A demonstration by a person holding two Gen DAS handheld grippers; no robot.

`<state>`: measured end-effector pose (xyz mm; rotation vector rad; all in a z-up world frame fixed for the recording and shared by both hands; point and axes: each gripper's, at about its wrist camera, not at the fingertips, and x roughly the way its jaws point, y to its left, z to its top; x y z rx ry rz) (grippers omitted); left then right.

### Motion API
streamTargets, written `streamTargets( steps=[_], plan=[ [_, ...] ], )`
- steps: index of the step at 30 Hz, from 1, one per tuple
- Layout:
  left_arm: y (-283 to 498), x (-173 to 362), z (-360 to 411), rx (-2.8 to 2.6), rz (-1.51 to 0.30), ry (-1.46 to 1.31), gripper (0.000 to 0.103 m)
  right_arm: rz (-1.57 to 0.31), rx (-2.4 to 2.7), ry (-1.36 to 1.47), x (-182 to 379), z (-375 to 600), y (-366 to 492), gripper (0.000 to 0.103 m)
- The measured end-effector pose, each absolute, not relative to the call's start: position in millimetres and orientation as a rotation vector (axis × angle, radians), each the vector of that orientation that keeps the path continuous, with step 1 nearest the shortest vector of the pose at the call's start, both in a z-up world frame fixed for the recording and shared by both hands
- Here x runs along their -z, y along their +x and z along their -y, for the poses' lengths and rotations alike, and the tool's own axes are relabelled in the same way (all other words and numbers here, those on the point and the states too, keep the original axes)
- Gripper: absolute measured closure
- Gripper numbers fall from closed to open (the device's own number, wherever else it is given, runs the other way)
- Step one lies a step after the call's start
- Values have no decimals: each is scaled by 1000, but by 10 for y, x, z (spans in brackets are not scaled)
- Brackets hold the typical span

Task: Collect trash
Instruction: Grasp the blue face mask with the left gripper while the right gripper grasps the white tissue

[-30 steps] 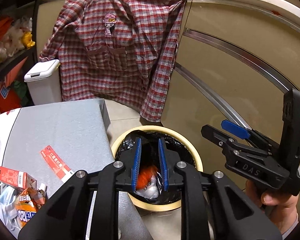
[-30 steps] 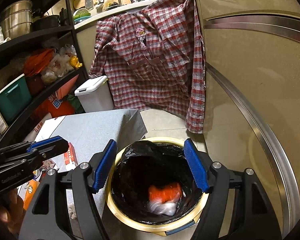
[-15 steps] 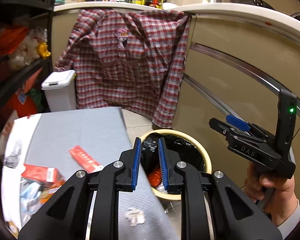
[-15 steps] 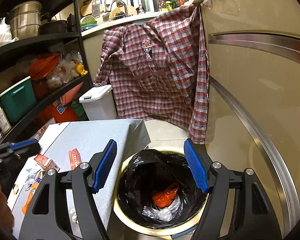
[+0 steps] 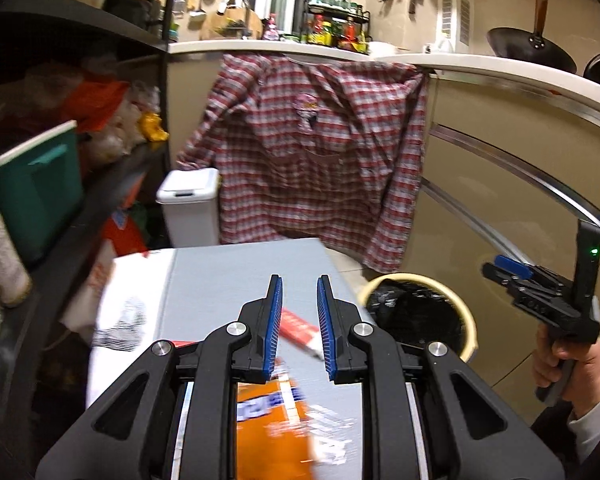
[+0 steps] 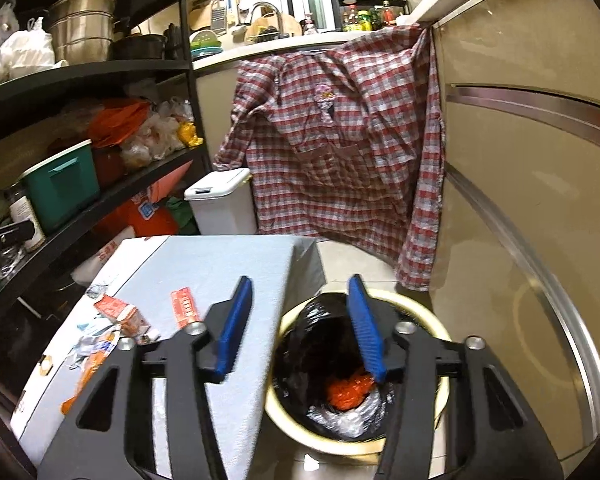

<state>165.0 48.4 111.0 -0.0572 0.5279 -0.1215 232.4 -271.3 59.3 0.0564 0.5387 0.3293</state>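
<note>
A cream trash bin (image 6: 274,412) with a black liner stands on the floor beside a grey table (image 6: 228,264); orange and clear trash (image 6: 346,392) lies inside it. On the table lie a red strip wrapper (image 6: 186,307), a small red-and-white carton (image 6: 120,314) and an orange wrapper (image 6: 88,368). My right gripper (image 6: 299,280) hangs above the bin's left rim, its jaws closing with nothing between them. My left gripper (image 5: 299,280) is over the table, its blue pads a narrow gap apart and empty. The red strip wrapper (image 5: 300,330) and orange wrapper (image 5: 268,420) lie below it.
A white lidded bin (image 6: 220,200) stands behind the table. A plaid shirt (image 6: 340,152) hangs from the counter. Dark shelving (image 6: 80,72) full of goods lines the left, and beige cabinet fronts (image 6: 540,200) the right. A person's hand holds the right gripper (image 5: 490,268).
My left gripper has swung left from above the bin to above the table's litter. My right gripper has drawn back a little and its jaws have narrowed.
</note>
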Motion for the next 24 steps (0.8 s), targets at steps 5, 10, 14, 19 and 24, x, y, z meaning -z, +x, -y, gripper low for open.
streamTargets(
  steps=[5, 10, 14, 19, 24],
  plan=[
    [1582, -956, -914, 82, -527, -36, 85, -556, -354, 76, -493, 2515, 2210, 66],
    [1614, -679, -1359, 24, -572, -152, 85, -583, -381, 34, -377, 2285, 2154, 66],
    [1733, -462, -1597, -2, -636, -208, 85, -629, -413, 18, -251, 2104, 2161, 65],
    [1825, -282, -1708, 1, -687, -240, 85, -691, -446, -36, -24, 1848, 2179, 65],
    [1952, -79, -1645, 16, -740, -216, 85, -761, -459, -72, 201, 1685, 2223, 60]
  ],
)
